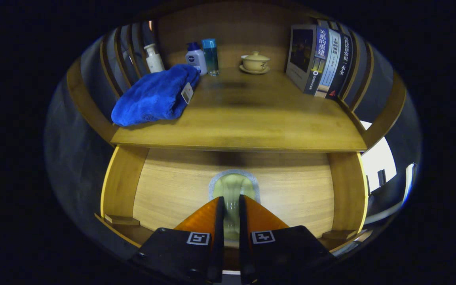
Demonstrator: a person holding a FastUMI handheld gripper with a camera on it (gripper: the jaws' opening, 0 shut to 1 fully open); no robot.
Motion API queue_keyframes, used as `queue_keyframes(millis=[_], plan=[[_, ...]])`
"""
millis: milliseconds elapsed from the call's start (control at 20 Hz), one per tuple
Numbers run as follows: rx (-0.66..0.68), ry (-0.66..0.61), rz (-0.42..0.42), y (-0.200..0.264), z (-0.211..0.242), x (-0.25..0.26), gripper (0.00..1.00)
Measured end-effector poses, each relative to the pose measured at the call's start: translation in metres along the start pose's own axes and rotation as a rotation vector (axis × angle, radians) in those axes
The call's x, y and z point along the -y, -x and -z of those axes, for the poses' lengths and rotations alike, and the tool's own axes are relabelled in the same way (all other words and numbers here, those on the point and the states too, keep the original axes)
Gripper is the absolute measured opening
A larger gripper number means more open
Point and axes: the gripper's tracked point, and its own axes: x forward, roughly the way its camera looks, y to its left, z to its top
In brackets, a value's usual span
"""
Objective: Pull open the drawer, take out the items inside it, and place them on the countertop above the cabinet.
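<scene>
1. Wooden cabinet, with countertop (251, 118) above and drawer front (164, 190) below, facing the gripper (231, 202) squarely.
2. Fingers nearly closed, a narrow gap left between them; tips pushed at or into the handle cut-out (234, 180) in the middle of the drawer front. Can't tell whether either finger presses on the cut-out's edge, so no firm hold claimed.
3. Drawer apparently closed, front flush between the 2 side posts; contents hidden behind it.
4. Key relation: cut-out dead ahead of the fingertips, centred on the gap, its long side running up and down in line with the fingers. Pull direction, judged from this, straight back along the fingers, away from the cabinet.
5. Up on the countertop, well beyond the fingers: blue towel (152, 97) at the left, 3 bottles (196, 57) behind it, lidded cup on a saucer (255, 62) near the back, row of books (319, 59) at the right.
6. Bare wood across the middle and front of the countertop, likely the place for whatever comes out.
7. Risk: tips slipping off the cut-out's lip if hooked too shallow.
</scene>
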Motion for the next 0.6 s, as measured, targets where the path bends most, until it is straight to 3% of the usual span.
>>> queue_keyframes(millis=[600], plan=[[0.101, 0.024, 0.021, 0.065, -0.052, 0.012, 0.25]])
